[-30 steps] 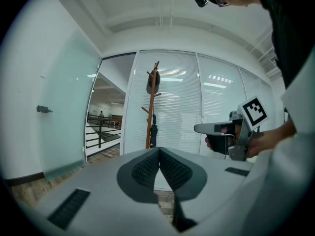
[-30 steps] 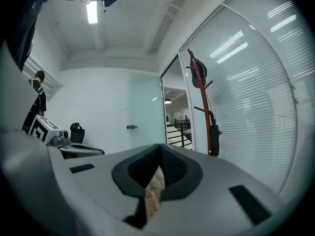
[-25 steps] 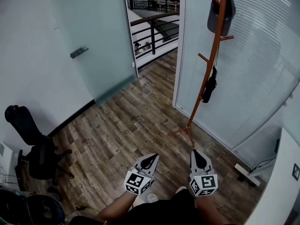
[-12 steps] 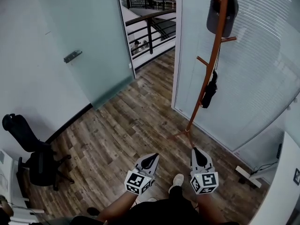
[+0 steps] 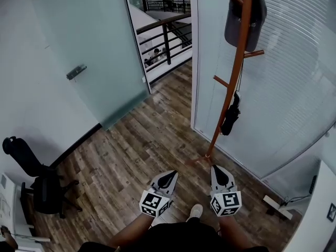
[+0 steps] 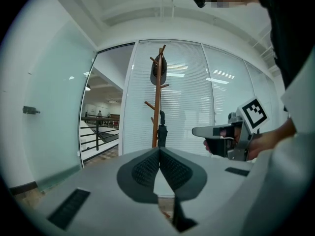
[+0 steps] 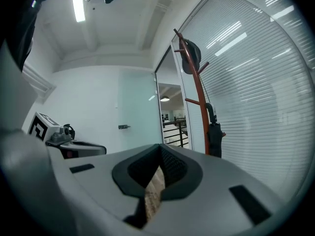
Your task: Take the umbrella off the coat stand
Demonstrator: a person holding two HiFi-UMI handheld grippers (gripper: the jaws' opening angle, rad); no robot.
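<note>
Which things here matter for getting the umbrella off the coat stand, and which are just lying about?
For the job: umbrella, coat stand, left gripper, right gripper.

Just around: cap on the stand's top, office chair, glass door.

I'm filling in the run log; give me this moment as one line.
stage: before grasp | left gripper: shut, empty | right gripper: shut, empty | umbrella: hanging on coat stand, untouched | cap: near stand top
</note>
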